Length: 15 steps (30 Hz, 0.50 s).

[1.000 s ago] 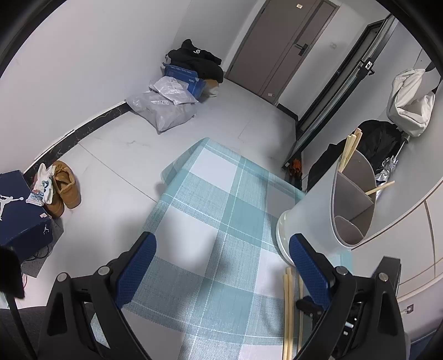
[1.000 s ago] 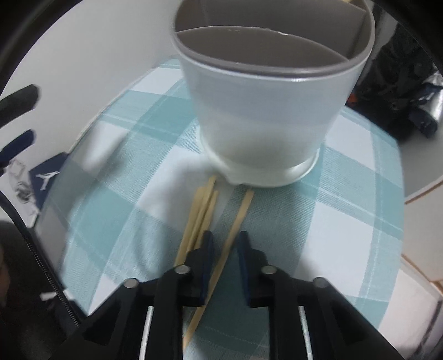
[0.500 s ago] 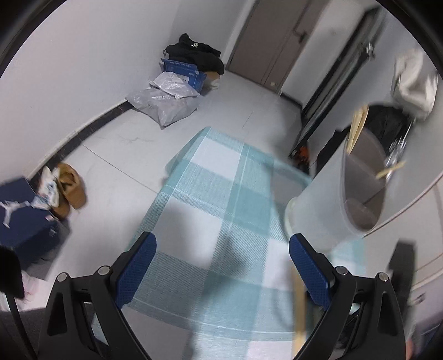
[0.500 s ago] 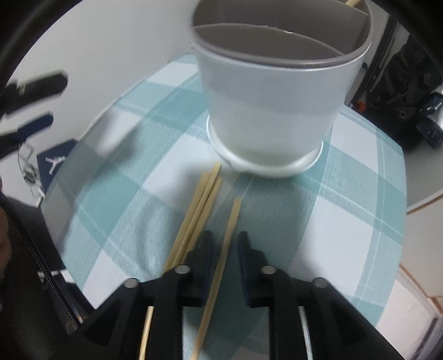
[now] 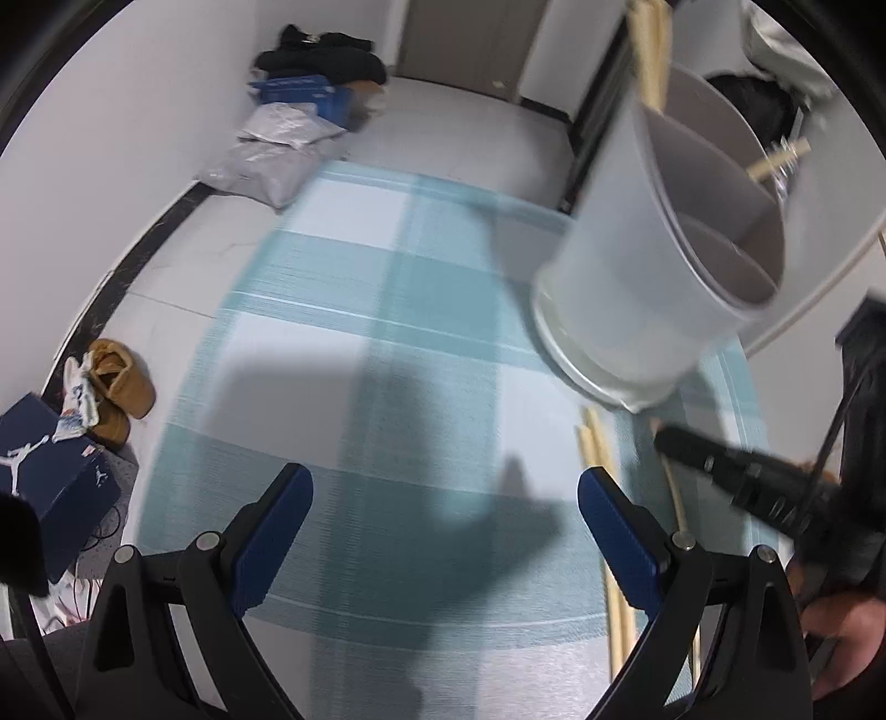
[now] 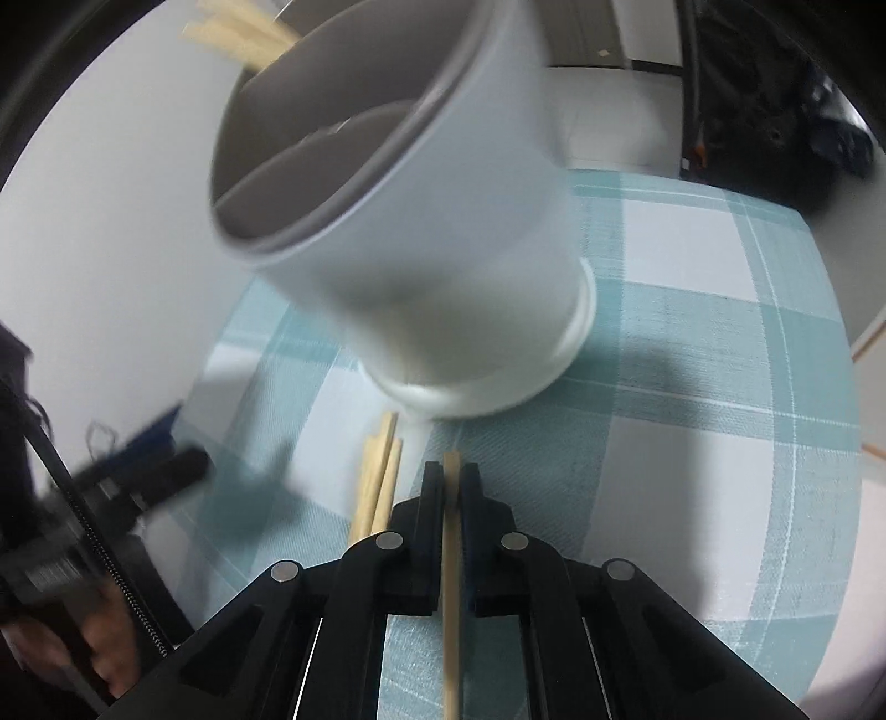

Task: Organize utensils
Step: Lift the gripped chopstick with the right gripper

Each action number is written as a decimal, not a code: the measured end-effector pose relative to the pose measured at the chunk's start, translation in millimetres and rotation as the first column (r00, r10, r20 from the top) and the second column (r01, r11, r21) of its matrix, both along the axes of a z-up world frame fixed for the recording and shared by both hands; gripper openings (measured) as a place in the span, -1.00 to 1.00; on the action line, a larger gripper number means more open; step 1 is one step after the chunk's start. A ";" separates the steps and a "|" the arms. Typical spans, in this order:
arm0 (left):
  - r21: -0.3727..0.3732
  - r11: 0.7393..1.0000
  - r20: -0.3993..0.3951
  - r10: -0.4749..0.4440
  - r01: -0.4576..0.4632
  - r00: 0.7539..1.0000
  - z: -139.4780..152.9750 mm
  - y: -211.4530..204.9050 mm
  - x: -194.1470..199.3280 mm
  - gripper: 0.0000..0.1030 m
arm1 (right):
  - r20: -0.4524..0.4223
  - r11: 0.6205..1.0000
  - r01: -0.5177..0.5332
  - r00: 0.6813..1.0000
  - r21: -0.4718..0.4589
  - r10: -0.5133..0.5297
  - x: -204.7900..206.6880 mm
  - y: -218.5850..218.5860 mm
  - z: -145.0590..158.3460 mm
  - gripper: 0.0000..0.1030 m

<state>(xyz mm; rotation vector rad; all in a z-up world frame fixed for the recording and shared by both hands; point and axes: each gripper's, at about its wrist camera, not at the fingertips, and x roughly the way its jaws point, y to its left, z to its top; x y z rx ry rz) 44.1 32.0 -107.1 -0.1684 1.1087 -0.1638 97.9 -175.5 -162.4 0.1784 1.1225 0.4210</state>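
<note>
A white utensil holder [image 6: 432,232] with grey divided compartments stands on the teal checked tablecloth [image 6: 692,387]; it also shows in the left wrist view [image 5: 653,277]. Chopsticks [image 6: 238,33] stick out of its far compartment. My right gripper [image 6: 451,476] is shut on one wooden chopstick [image 6: 449,581], just in front of the holder's base. Loose chopsticks [image 6: 379,476] lie on the cloth to its left, also seen in the left wrist view [image 5: 595,448]. My left gripper [image 5: 443,526] is open and empty above the cloth, left of the holder.
The table is round, its edge close behind the holder. On the floor to the left lie a blue shoe box [image 5: 50,471], brown shoes [image 5: 116,382], grey bags [image 5: 271,155] and dark clothes [image 5: 321,55]. The right gripper [image 5: 747,482] shows in the left view.
My right gripper has closed on one chopstick and drawn it back from the holder's base. Both views have swung; the left gripper has moved closer to the holder.
</note>
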 end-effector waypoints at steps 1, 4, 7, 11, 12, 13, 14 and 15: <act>0.008 1.000 -0.004 -0.015 0.015 1.000 -0.9 -5.2 -0.1 0.84 | 0.002 0.999 0.015 1.000 0.029 -0.015 0.2 -6.0 2.5 -0.91; 0.055 0.997 -0.020 -0.056 0.057 0.998 -6.3 -21.4 -0.9 0.84 | 0.001 0.986 0.078 0.997 0.149 -0.079 -0.5 -42.7 19.9 -0.91; 0.082 0.993 -0.043 -0.077 0.080 0.996 -12.4 -31.3 -0.3 0.84 | -0.021 0.955 0.143 0.990 0.261 -0.142 1.9 -71.3 23.8 -0.91; 0.120 0.990 -0.061 -0.071 0.078 0.996 -17.4 -36.2 1.3 0.84 | -0.051 0.914 0.208 0.978 0.347 -0.203 -0.2 -97.9 23.7 -0.91; 0.129 0.989 -0.061 -0.066 0.074 0.996 -18.0 -36.6 1.7 0.84 | -0.054 0.905 0.219 0.975 0.363 -0.214 -1.5 -102.6 23.7 -0.91; 0.133 0.988 -0.058 -0.067 0.074 0.996 -18.0 -37.8 1.9 0.84 | -0.056 0.899 0.226 0.974 0.376 -0.221 -2.8 -108.1 24.7 -0.91; 0.139 0.987 -0.060 -0.068 0.076 0.996 -18.6 -41.2 1.1 0.84 | -0.053 0.896 0.228 0.973 0.380 -0.225 1.7 -113.0 28.5 -0.91; 0.151 0.985 -0.059 -0.070 0.078 0.996 -19.0 -42.9 1.2 0.85 | -0.046 0.896 0.226 0.973 0.383 -0.226 0.7 -114.7 29.9 -0.91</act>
